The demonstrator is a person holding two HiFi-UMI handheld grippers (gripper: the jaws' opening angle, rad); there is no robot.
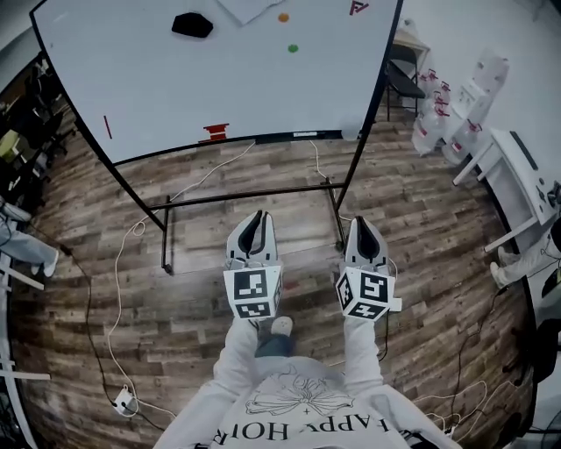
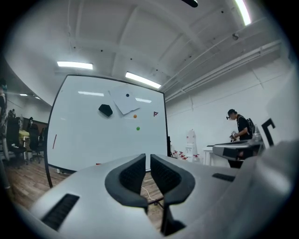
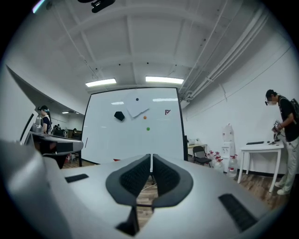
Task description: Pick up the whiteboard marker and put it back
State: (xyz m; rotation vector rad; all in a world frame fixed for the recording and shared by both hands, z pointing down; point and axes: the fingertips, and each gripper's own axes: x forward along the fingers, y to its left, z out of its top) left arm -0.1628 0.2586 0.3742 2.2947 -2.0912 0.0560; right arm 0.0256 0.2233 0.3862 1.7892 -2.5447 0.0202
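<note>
A big whiteboard (image 1: 175, 79) on a black stand fills the far side. A thin red stick, maybe the marker (image 1: 107, 127), clings to its left part; it also shows in the left gripper view (image 2: 54, 141) and the right gripper view (image 3: 86, 142). A small red thing (image 1: 216, 131) rests on the board's bottom ledge. My left gripper (image 1: 255, 217) and right gripper (image 1: 363, 223) are held level side by side over the floor, short of the board. Both are shut with nothing between the pads, as each gripper's own view shows for the left gripper (image 2: 145, 157) and the right gripper (image 3: 151, 157).
On the board are a black eraser (image 1: 192, 24), a paper sheet (image 1: 250, 7), an orange magnet (image 1: 283, 17) and a green magnet (image 1: 293, 48). The stand's legs (image 1: 166, 237) and loose cables (image 1: 118, 289) lie ahead. A chair (image 1: 401, 83), water bottles (image 1: 438, 114) and a white table (image 1: 513, 171) stand right.
</note>
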